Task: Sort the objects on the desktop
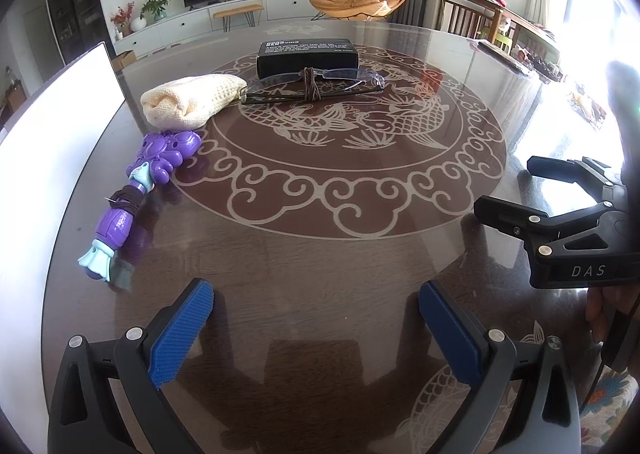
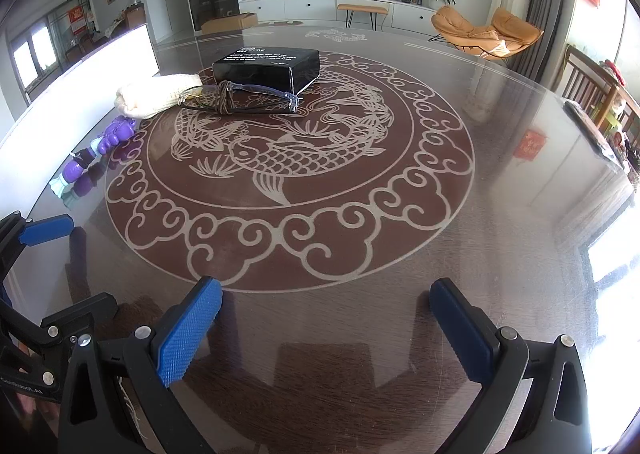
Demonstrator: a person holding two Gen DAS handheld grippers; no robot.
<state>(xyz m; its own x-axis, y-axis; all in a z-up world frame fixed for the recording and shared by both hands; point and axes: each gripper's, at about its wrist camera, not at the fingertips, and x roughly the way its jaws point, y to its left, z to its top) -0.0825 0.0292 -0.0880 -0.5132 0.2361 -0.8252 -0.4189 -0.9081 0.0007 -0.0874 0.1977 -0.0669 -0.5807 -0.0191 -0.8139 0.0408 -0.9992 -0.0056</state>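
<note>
A black box stands at the far middle of the round table. Clear glasses tied with a brown cord lie in front of it. A cream knit pouch lies to their left. A purple toy with pale blue ends lies near the left edge. My left gripper is open and empty above the near table. My right gripper is open and empty; it also shows in the left wrist view.
The glass-topped table carries a fish pattern. A white board stands at its left edge. Wooden chairs and clutter sit at the right. A TV unit and an orange lounge chair stand beyond.
</note>
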